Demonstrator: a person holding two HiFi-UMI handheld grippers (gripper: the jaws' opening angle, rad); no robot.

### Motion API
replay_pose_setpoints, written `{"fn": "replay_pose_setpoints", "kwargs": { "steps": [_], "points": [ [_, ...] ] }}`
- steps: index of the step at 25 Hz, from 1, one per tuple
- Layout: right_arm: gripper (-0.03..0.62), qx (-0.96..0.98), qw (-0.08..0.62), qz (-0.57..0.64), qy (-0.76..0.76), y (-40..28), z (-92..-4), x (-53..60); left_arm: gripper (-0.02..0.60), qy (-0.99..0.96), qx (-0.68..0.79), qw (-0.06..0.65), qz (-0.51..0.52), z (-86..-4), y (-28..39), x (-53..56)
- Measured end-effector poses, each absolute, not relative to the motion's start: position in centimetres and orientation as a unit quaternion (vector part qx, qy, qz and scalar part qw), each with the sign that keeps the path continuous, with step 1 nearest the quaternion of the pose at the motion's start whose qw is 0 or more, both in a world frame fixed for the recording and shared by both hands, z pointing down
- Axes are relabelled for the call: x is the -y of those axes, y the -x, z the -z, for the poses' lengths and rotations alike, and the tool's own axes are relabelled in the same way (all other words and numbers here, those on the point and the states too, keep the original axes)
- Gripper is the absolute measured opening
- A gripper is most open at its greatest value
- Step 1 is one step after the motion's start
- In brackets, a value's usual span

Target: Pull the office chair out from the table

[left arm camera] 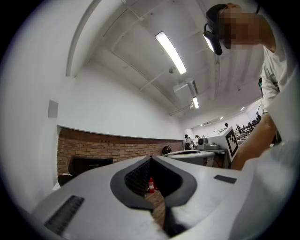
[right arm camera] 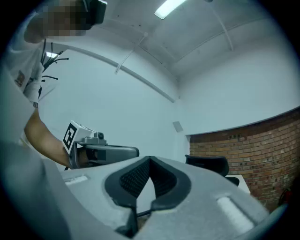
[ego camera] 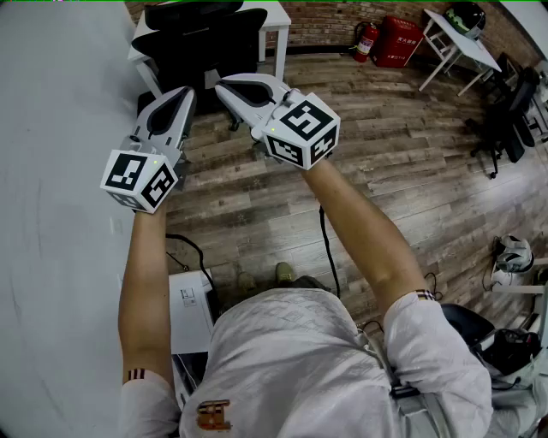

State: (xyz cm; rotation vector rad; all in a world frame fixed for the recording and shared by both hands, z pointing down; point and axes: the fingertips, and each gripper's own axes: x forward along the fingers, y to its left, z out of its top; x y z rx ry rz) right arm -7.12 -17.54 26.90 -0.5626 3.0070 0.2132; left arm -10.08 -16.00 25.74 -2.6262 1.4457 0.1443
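The black office chair [ego camera: 201, 38] stands at the top of the head view, pushed in at a white table [ego camera: 276, 12]. My left gripper [ego camera: 186, 94] and right gripper [ego camera: 223, 85] are held side by side in front of the chair, short of it and touching nothing. Both are shut with nothing between the jaws. In the left gripper view the shut left gripper [left arm camera: 150, 158] points towards the chair's dark backrest [left arm camera: 89, 165] by the brick wall. In the right gripper view the shut right gripper [right arm camera: 150, 159] has the chair [right arm camera: 208, 164] further off at the right.
A grey wall runs along the left. A white box [ego camera: 190, 308] and a black cable lie on the wooden floor by the person's feet. A red fire extinguisher [ego camera: 366, 38], a red box [ego camera: 398, 41], a white folding table [ego camera: 458, 38] and another dark chair [ego camera: 505, 120] stand at the right.
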Motion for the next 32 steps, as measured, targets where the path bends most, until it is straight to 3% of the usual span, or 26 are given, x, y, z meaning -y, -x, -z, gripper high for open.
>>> {"fn": "replay_pose_setpoints", "kwargs": {
  "steps": [23,32],
  "points": [
    [0.002,-0.986,0.044,-0.087,0.136,3.4,-26.1,21.7,0.000,0.839,-0.538,0.074,-0.037,-24.9,8.5,19.9],
    [0.002,-0.986,0.035,-0.095,0.133,4.8,-26.0,26.9,0.000,0.830,-0.549,0.090,-0.033,-24.9,11.6,24.6]
  ]
}}
